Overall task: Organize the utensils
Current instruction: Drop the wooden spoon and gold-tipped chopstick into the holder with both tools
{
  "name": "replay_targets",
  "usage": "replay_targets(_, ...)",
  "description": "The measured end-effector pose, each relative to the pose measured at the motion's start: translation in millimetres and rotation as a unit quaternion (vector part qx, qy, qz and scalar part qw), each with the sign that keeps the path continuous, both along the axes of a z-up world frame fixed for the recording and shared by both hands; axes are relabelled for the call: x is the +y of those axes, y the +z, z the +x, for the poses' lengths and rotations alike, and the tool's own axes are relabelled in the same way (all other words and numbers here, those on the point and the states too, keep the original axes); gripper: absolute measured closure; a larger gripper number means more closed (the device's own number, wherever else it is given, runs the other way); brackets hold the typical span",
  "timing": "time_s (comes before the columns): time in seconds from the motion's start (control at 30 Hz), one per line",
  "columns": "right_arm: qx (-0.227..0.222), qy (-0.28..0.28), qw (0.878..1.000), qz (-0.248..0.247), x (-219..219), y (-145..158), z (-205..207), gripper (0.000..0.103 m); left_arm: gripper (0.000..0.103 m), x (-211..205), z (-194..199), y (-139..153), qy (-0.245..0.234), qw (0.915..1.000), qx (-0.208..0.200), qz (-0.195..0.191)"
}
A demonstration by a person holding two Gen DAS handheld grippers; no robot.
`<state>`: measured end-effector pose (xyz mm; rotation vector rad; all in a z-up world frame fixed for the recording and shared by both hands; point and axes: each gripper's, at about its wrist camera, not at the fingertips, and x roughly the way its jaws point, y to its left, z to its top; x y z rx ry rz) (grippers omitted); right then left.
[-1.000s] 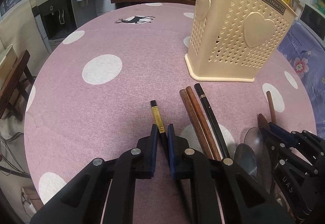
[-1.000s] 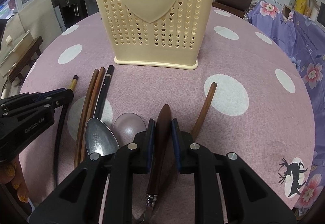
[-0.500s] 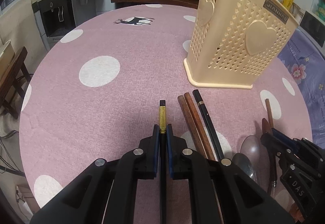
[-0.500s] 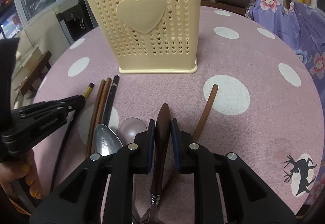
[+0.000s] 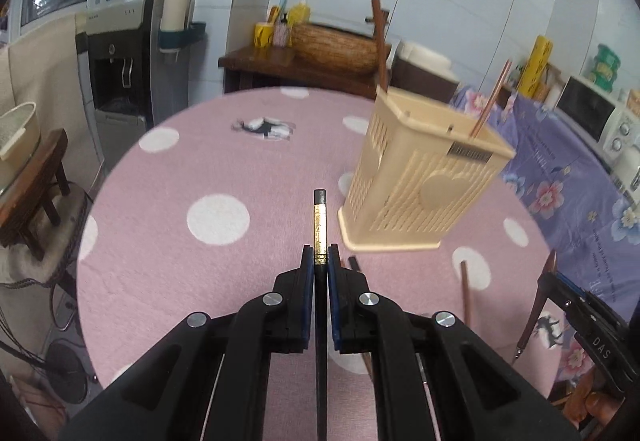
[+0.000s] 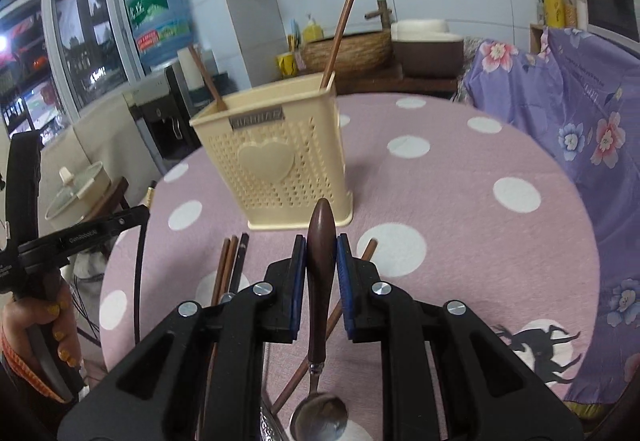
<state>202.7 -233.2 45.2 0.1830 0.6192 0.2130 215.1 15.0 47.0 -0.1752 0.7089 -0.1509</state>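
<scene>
My left gripper (image 5: 320, 261) is shut on a black chopstick with a gold band (image 5: 319, 225), lifted above the pink dotted table (image 5: 224, 169). My right gripper (image 6: 321, 249) is shut on the brown wooden handle of a metal spoon (image 6: 321, 237); its bowl hangs toward the camera. The cream perforated utensil basket (image 6: 276, 165) stands ahead, also in the left wrist view (image 5: 424, 185), with two brown sticks upright in it. Two brown chopsticks and a black one (image 6: 230, 265) lie on the table, and another brown one (image 6: 366, 253) to the right.
A purple flowered cloth (image 6: 580, 129) covers the surface to the right. A water dispenser (image 5: 120, 61) and a wooden stool (image 5: 36, 177) stand left of the table. A sideboard with a woven basket (image 5: 336, 49) is behind it.
Both grippers have lifted up off the table with their utensils, the chopstick and the spoon, and now look at the basket from higher up.
</scene>
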Motion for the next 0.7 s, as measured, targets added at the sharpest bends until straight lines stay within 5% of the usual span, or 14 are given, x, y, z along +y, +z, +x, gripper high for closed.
replay_targets(0.2,-0.026,-0.011,1.0,0.007,-16,19,-16,0.087,0.095,4,-11,28,0.001,0.999,-0.045,-0.005)
replay_targets(0.7,-0.032,-0.009,0.999,0.019,-23,27,-15,0.087,0.095,12,-12,45,-0.007,0.9977,-0.063,-0.027)
